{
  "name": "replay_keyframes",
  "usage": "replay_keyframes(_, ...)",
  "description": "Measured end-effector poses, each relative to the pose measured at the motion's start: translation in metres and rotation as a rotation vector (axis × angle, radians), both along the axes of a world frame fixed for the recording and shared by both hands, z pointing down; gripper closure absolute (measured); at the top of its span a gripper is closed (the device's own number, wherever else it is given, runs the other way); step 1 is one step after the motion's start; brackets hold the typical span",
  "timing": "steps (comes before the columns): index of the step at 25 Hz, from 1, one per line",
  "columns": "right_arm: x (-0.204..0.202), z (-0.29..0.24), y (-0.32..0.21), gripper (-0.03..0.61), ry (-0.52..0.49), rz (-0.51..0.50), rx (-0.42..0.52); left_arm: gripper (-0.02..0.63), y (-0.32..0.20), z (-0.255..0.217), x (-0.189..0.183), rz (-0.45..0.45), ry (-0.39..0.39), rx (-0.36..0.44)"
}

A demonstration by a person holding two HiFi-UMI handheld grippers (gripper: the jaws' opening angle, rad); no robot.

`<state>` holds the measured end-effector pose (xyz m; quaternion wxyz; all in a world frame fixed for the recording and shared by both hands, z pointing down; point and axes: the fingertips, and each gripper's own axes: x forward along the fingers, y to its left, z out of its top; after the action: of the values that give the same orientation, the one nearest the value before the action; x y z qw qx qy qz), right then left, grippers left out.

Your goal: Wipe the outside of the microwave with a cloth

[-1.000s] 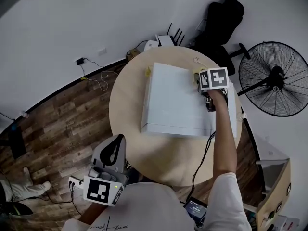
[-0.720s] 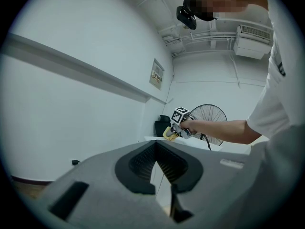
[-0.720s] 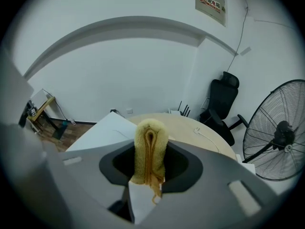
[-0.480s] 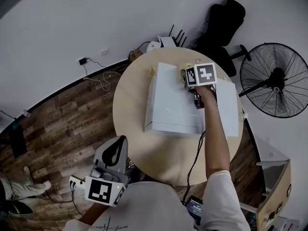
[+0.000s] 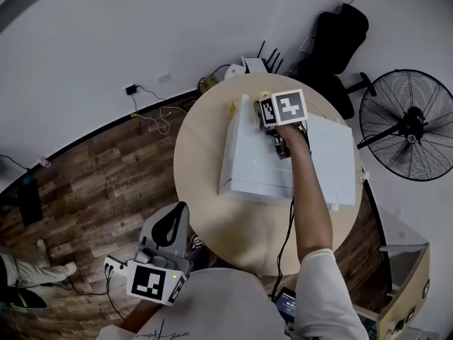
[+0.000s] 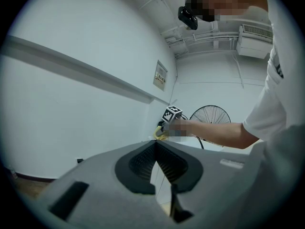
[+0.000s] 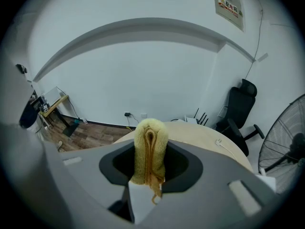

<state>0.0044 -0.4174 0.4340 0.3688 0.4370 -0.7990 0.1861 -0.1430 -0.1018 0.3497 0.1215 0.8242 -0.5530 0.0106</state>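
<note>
Yellow cloth (image 7: 150,149), white microwave (image 5: 256,154), tan table (image 5: 198,163), black-and-white patterned marker cube (image 5: 282,109), brown wood-grain floor (image 5: 92,183).

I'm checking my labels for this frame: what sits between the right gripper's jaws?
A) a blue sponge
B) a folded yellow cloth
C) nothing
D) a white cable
B: the right gripper view shows the right gripper with its jaws pinched on a folded yellow cloth.

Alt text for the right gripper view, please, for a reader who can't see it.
The right gripper is shut on a folded yellow cloth. Beyond it are a round tan table, a white wall, a black office chair and a standing fan.
</note>
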Motion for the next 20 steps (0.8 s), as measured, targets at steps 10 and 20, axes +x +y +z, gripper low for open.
replay_keyframes(10,-0.042,-0.007,0.016,0.446,-0.171,-0.063,-0.026,0.624,0.015,-0.001,-0.003,-0.032,-0.015,-0.005)
replay_keyframes(20,-0.001,-0.041,0.029,0.446,-0.243,-0.014,0.026,0.624,0.022,-0.013,0.027,0.03,-0.05,0.034)
